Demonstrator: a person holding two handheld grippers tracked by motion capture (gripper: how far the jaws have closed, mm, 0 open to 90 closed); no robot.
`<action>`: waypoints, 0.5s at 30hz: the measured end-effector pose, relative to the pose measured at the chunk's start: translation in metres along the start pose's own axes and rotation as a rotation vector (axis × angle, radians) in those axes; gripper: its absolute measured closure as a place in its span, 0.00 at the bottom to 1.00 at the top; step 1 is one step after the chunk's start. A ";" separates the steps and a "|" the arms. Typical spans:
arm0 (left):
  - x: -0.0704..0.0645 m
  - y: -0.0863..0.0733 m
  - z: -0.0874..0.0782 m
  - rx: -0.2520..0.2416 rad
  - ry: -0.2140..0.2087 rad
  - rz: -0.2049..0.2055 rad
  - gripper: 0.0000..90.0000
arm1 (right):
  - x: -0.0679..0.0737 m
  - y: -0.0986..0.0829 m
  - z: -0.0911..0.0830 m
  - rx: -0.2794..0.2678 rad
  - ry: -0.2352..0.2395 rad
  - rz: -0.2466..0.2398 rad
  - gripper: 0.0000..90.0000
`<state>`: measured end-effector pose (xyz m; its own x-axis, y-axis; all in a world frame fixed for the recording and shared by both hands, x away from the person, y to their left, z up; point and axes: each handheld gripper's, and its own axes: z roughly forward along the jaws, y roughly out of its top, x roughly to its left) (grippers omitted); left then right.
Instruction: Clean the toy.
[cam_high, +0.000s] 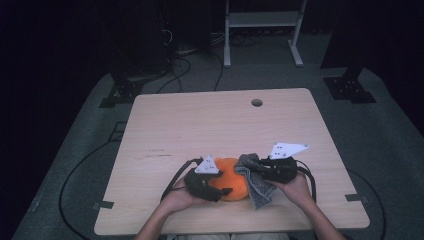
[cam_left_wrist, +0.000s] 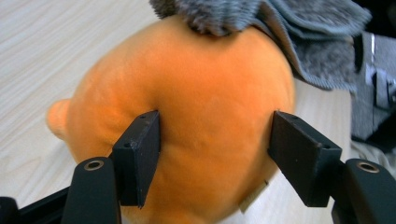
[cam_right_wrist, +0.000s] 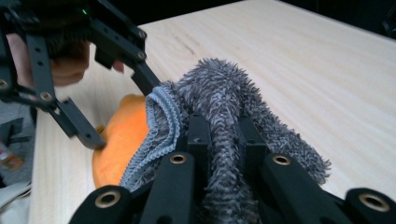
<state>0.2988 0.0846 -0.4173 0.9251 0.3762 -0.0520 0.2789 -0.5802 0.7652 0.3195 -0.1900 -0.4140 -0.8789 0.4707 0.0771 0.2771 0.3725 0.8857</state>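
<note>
While the left gripper (cam_left_wrist: 212, 158) clasps an unlabelled orange plush (cam_left_wrist: 196, 107), the right gripper (cam_right_wrist: 219, 140) pinches a grey cloth (cam_right_wrist: 224, 98).

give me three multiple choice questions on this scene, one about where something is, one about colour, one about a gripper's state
1. Where does the orange plush toy lie on the table?
A. by the far edge
B. near the person's edge, between the two hand-held grippers
C. at the far left corner

2. What colour is the fluffy cloth?
A. grey
B. red
C. yellow

3. How does the right hand-held gripper stand?
A. open above bare table
B. shut on nothing
C. shut on the cloth

Answers:
1 B, the high view shows the toy close to the near edge with a gripper on each side.
2 A, the pile is grey in the gripper views.
3 C, the right gripper view shows its jaws pinching a fold of cloth. The left hand-held gripper has a jaw on each side of the toy, pressing its sides.
</note>
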 end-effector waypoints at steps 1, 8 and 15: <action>0.000 0.002 -0.002 -0.010 -0.007 0.010 0.35 | 0.001 -0.003 0.000 0.003 0.008 0.001 0.88; 0.007 0.035 0.008 -0.059 -0.027 0.087 0.16 | 0.009 -0.016 -0.007 0.015 0.049 -0.014 0.88; 0.009 0.039 0.034 0.081 -0.056 0.098 0.14 | 0.002 -0.028 -0.018 0.043 0.045 -0.005 0.88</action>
<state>0.3272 0.0409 -0.4100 0.9611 0.2758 -0.0168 0.2045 -0.6692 0.7144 0.3031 -0.2139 -0.4306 -0.8965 0.4330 0.0942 0.2884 0.4088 0.8659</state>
